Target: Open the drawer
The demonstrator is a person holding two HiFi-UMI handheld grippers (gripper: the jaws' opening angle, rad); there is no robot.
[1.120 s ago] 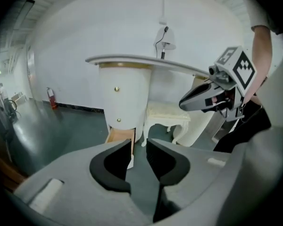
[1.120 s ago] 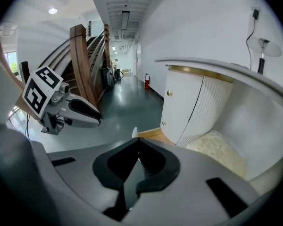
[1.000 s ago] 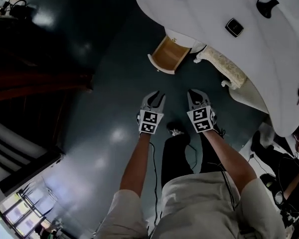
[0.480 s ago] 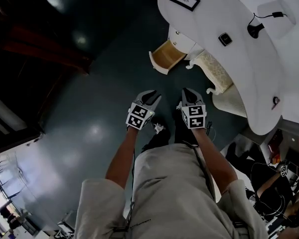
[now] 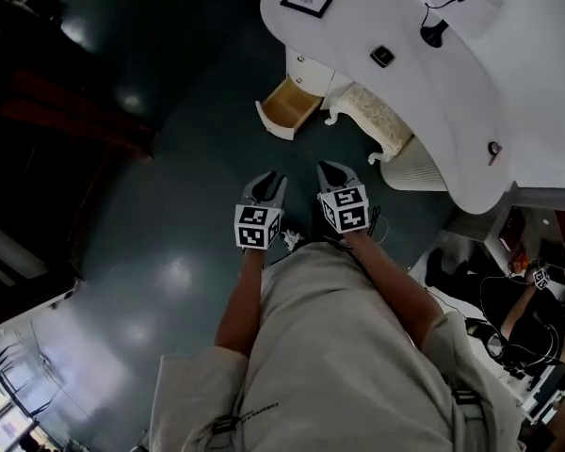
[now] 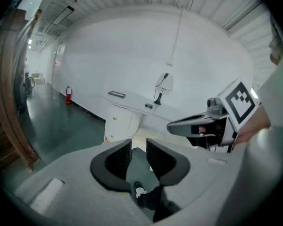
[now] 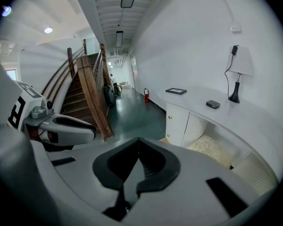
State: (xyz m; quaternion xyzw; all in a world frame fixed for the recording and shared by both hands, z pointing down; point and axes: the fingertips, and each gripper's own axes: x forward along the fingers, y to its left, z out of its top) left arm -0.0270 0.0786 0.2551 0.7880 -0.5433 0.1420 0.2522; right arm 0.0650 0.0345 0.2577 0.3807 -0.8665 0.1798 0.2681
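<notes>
- Left gripper (image 6: 139,145) is open: its two dark pads stand apart with only the person's shoe (image 6: 140,190) and the floor (image 5: 169,158) showing through the gap, so it carries nothing.
- Right gripper (image 7: 139,141) is closed and empty, the tips of its pads meeting in a point.
- Both are held side by side just in front of the person's body, well apart from the furniture. I judge this a resting carry rather than a reach, since neither points at a handle.
- Further off, the drawer (image 5: 284,109) stands pulled out from the white cabinet (image 6: 121,121) under the curved bench (image 5: 433,111), with its wooden inside open to the head view. The task looks done, or close to it.
- Just beside the drawer, a cream seat (image 5: 372,121) is tucked under the bench edge.
- On the bench lie a picture frame (image 5: 306,1), a small dark box (image 5: 382,56) and a small lamp (image 7: 236,86) whose cord runs up the wall.
- Only the head view shows the drawer's open box. Each gripper view shows the cabinet front and its knobs, but the gripper's own body covers most of the drawer.
- Only the gripper views settle how the jaws stand, and they alone show the far room: a wooden staircase (image 7: 87,88) and a red fire extinguisher (image 6: 68,94) by the wall.
</notes>
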